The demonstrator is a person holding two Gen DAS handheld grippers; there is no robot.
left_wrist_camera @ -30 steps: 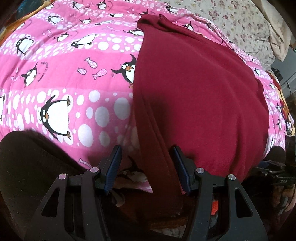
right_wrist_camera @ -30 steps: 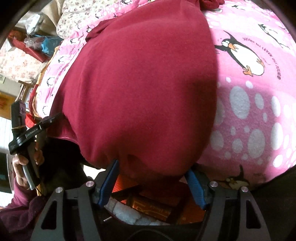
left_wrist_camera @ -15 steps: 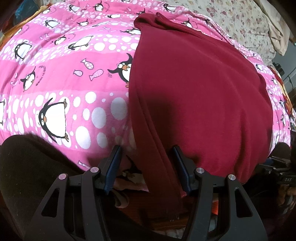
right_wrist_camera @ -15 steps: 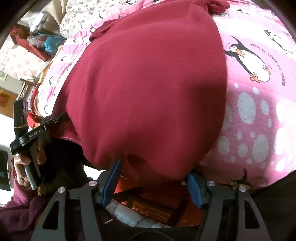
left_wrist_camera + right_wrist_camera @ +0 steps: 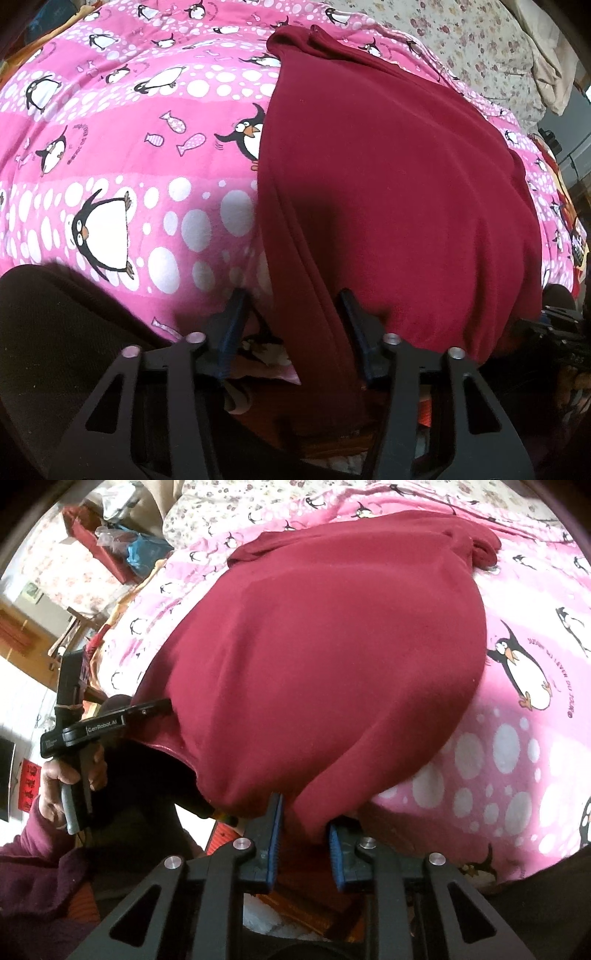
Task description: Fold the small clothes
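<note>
Garment: dark red fleece garment [image 5: 388, 192] of soft, matte cloth, lying spread over a pink blanket [image 5: 110, 166], its near hem hanging over the bed's edge toward both grippers.
Shape: one long side runs straight down the blanket in the left wrist view; the far end is bunched into a small rumpled lump [image 5: 480, 546].
Surface: mostly smooth, with a few long shallow creases running toward the near hem.
Left gripper: left gripper [image 5: 291, 314] has its jaws spread wide; a folded strip of the garment's edge hangs between them, and neither pad visibly presses it.
Right gripper: right gripper [image 5: 304, 823] has its blue-padded fingers [image 5: 275, 834] drawn close together on a pinch of the near hem, clamping it.
Blanket: pink with white dots, cartoon penguins [image 5: 105, 232] and small fish [image 5: 192, 142].
Writing on blanket: curved lettering beside a penguin [image 5: 524, 664] in the right wrist view, too distorted to read surely.
Writing on tool: "GenRobot.AI" printed in white on the side of the left gripper's body [image 5: 105, 725], seen from the right wrist camera, with a hand [image 5: 70, 779] around its handle.
Beyond: floral sheet [image 5: 461, 48] past the blanket's far edge.
</note>
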